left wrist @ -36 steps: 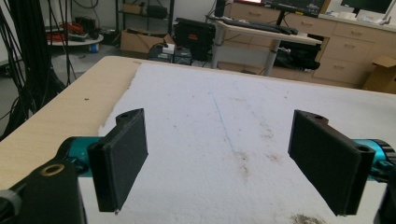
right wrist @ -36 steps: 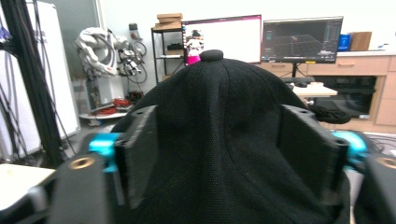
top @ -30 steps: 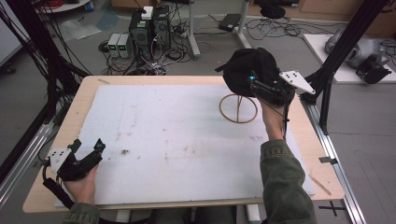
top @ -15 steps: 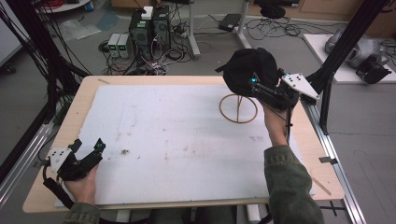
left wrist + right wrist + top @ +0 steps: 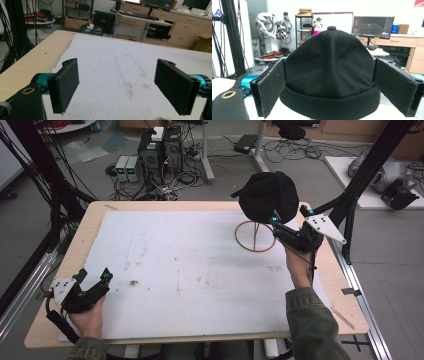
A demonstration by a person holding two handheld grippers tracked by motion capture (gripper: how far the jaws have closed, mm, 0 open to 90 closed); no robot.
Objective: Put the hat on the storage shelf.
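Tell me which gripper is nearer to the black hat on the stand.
Right. The right gripper is at the black hat, jaws open on either side of it in the right gripper view. The left gripper rests far off at the table's near left corner, open.

A black cap [image 5: 268, 195] with a top button sits upright on a wooden ring-based stand [image 5: 255, 236].

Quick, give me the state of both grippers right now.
Left gripper: jaws open, holding nothing, over the white mat.
Right gripper: jaws open, one either side of the black hat, not clamped on it.
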